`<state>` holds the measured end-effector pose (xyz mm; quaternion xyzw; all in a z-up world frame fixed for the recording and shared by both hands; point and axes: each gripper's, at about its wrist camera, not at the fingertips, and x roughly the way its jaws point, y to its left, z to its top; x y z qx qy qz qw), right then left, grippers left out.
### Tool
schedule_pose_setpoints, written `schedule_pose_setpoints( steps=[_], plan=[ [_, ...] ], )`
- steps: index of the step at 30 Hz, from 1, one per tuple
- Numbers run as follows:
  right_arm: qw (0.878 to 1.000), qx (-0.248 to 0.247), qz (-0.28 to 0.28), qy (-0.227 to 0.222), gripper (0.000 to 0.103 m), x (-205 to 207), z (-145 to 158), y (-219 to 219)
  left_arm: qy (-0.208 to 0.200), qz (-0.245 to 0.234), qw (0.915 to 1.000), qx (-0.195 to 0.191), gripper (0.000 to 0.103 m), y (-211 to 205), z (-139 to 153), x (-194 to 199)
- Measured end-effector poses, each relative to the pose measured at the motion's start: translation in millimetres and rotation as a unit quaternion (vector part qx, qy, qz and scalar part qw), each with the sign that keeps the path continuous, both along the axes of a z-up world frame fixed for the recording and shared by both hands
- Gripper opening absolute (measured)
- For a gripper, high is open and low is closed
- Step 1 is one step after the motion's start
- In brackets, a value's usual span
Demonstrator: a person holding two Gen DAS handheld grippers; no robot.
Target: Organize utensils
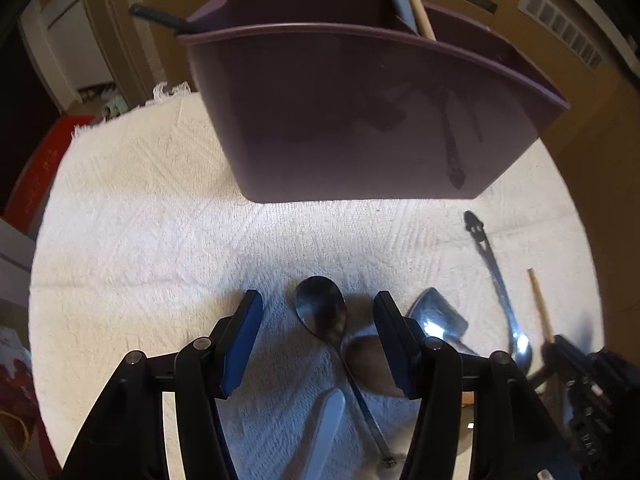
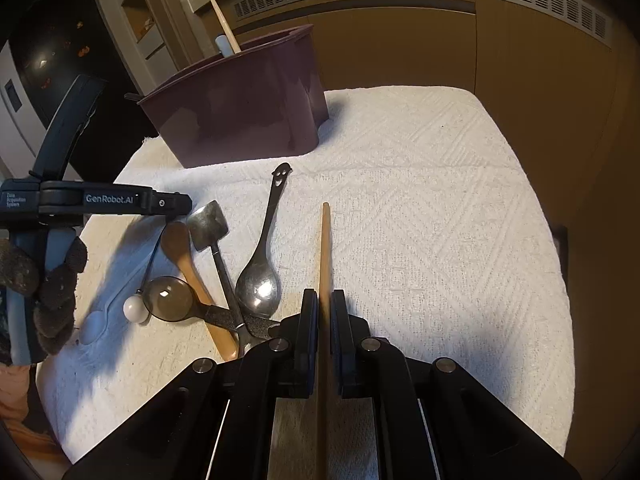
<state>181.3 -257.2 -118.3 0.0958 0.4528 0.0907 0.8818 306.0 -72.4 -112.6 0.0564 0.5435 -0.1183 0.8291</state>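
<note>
**Right gripper held a chopstick; left gripper waited open over the spoons**

Left wrist view: the dark purple plastic utensil caddy (image 1: 360,112) stood at the far side of a white textured towel (image 1: 140,220), with a cream stick and a pale blue handle already standing in its right rear compartment. On the near side of the caddy, the left gripper (image 1: 318,320) hovered with its blue-padded jaws spread wide and nothing between them. A round-bowled steel spoon (image 1: 322,310) lay directly below that gap, its handle running back toward the camera. A wooden spoon and a pale blue handle lay beside it.

Right wrist view: the right gripper (image 2: 325,308) was clamped on a slim wooden chopstick (image 2: 325,248), gripped partway along its length. The chopstick's long axis ran straight forward along the fingers, its free tip pointing to the right of the caddy (image 2: 240,112), which stood well apart, ahead and to the left. The loose pile of spoons lay on the near side of the caddy, left of the chopstick. The right hand seemed placed to carry the chopstick leftward to the caddy.
</note>
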Motion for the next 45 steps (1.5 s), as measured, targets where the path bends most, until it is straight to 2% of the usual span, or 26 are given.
schedule_pose_setpoints(
  steps=[2, 4, 6, 12, 20, 24, 29, 34, 39, 41, 45],
  plan=[
    [1.0, 0.002, 0.001, -0.001, 0.009, 2.0, -1.0, 0.8, -0.011, -0.009, 0.9999, 0.007, 0.054, -3.7, -1.0, -0.8],
    [1.0, 0.005, 0.001, -0.003, 0.009, 1.3, -0.7, 0.2, -0.017, -0.013, 0.9998, 0.006, 0.047, -4.9, -0.4, -0.6],
    [1.0, 0.009, 0.001, -0.003, 0.01, 0.9, -1.1, -0.2, -0.023, -0.02, 0.9995, 0.002, 0.024, -7.1, 1.1, -3.8],
    [1.0, 0.007, 0.006, -0.004, 0.014, 0.9, -0.9, 2.6, -0.059, -0.039, 0.9975, 0.006, 0.024, -7.6, 10.0, -24.3],
    [0.999, -0.028, 0.014, -0.009, 0.015, -0.2, 16.8, 5.6, -0.137, -0.027, 0.9895, -0.035, 0.024, 26.4, 66.0, -75.7],
    [0.999, -0.028, 0.013, 0.012, 0.018, 12.2, 18.9, 4.9, -0.159, -0.022, 0.9859, -0.046, 0.024, 40.3, 80.4, -97.7],
    [0.998, -0.05, 0.014, 0.022, 0.018, 30.1, 13.5, 16.3, -0.165, -0.011, 0.9837, -0.07, 0.023, 51.6, 86.4, -106.1],
    [0.993, -0.114, 0.001, 0.038, 0.018, 49.7, 1.2, 30.4, -0.162, -0.005, 0.9838, -0.077, 0.024, 65.4, 86.6, -112.1],
    [0.991, -0.126, 0.001, 0.038, 0.016, 50.0, 0.4, 34.1, -0.163, -0.003, 0.9832, -0.083, 0.024, 72.0, 86.6, -117.2],
    [0.991, -0.13, 0.008, 0.042, 0.005, 48.9, 1.7, 36.8, -0.162, -0.003, 0.9831, -0.086, 0.024, 72.8, 86.9, -118.1],
    [0.994, -0.102, 0.007, 0.034, 0.005, 35.8, 13.9, 34.6, -0.164, -0.008, 0.9828, -0.085, 0.023, 73.8, 89.8, -123.5]
  ],
)
